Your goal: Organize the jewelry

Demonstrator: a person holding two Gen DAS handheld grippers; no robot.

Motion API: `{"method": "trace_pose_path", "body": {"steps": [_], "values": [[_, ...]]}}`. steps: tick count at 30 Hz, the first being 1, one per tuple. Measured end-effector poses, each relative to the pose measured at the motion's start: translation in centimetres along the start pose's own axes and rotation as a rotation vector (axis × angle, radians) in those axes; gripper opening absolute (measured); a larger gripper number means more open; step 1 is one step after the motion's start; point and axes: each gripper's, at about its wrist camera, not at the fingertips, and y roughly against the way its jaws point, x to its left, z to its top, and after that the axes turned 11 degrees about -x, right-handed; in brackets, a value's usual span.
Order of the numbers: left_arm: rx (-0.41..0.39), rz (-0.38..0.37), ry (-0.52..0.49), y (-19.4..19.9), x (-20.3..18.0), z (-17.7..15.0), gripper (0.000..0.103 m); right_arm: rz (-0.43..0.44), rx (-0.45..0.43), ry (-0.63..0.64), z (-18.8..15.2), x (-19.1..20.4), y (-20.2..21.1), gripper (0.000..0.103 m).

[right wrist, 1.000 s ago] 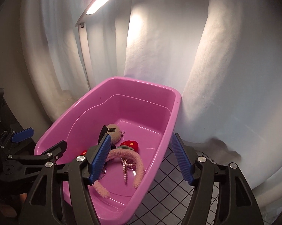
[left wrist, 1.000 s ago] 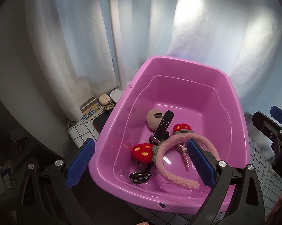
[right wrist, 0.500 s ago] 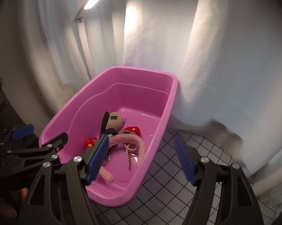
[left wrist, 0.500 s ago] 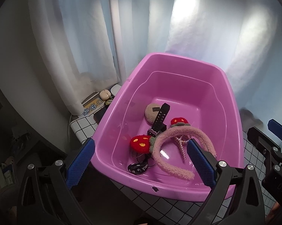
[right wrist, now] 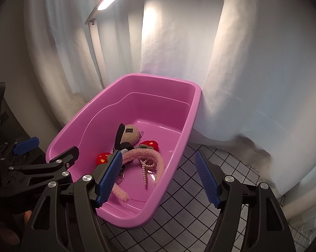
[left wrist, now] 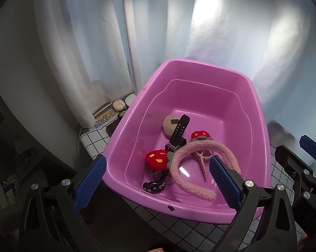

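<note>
Jewelry sits in the pink tub [left wrist: 135, 117]: headband [left wrist: 200, 149], pearls [left wrist: 203, 163], watch [left wrist: 179, 132]; both grippers [left wrist: 156, 187] [right wrist: 158, 178] hover empty, jaws spread.

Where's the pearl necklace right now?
In both wrist views, the pearl necklace lies on the floor of the pink tub, inside the arc of the fuzzy pink headband, beside the red strawberry clips.
</note>
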Motion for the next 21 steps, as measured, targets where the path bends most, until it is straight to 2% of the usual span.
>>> {"method": "trace_pose_path", "body": {"steps": [21], "values": [[0.001,-0.001,0.008,0.63,0.01,-0.01,0.097,0.004,0.003,-0.003,-0.20,-0.19,0.53,0.068]]}}
